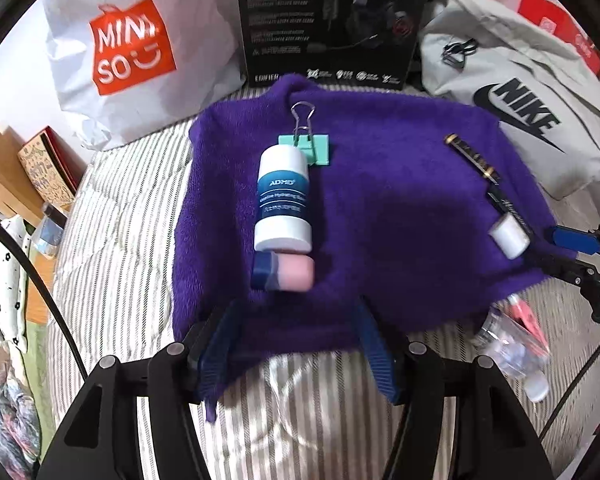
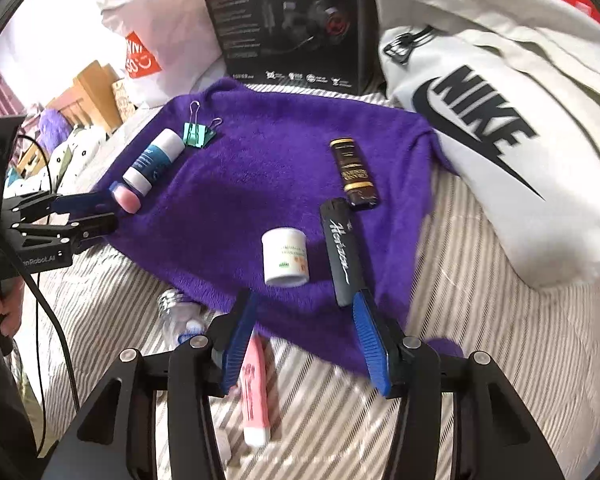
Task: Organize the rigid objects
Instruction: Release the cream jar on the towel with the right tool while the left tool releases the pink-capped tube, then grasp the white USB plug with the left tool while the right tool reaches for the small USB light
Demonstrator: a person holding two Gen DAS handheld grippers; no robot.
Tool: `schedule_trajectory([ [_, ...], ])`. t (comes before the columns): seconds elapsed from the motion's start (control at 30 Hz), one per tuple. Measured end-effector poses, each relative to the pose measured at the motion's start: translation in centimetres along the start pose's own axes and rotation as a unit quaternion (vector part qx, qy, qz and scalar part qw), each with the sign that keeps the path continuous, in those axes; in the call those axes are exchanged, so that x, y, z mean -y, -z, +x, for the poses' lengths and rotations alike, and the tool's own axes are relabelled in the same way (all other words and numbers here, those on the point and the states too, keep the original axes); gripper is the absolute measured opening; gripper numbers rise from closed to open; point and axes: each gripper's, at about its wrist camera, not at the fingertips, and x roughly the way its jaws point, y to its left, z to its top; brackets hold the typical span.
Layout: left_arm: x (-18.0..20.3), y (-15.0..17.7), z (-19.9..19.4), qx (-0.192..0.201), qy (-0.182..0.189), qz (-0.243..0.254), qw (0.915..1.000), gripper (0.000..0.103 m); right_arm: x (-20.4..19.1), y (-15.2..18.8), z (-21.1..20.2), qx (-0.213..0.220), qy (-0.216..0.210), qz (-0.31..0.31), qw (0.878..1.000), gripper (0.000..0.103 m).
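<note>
Both grippers are spread wide with nothing in them. The left gripper (image 1: pixel 296 344) hovers low over the near edge of the purple towel (image 1: pixel 380 208), pink-capped tube (image 1: pixel 288 276) and white ADMD bottle (image 1: pixel 282 200) just past it. The right gripper (image 2: pixel 304 340) hangs near the white jar (image 2: pixel 286 256), its right finger beside the black Horizon stick (image 2: pixel 340 252).

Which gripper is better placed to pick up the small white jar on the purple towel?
The right gripper: its open fingers point at the small white jar just ahead. The left gripper faces the lotion tube across the purple towel.
</note>
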Motion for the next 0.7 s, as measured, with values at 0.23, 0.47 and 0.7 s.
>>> schedule_trajectory([
  [0.23, 2.7, 2.4, -2.7, 0.011, 0.02, 0.029, 0.9993, 0.059, 0.8, 3.0, -2.9, 0.009, 0.007, 0.032, 0.999, 0.051],
  [0.47, 6.9, 5.2, -3.6, 0.008, 0.06, 0.064, 0.9961, 0.059, 1.6, 6.9, -5.6, 0.014, 0.02, 0.067, 0.997, 0.051],
  [0.7, 10.2, 7.6, -3.1, -0.003, 0.085, 0.101, 0.9912, 0.059, 2.0, 10.7, -7.2, 0.005, 0.037, 0.087, 0.996, 0.052],
])
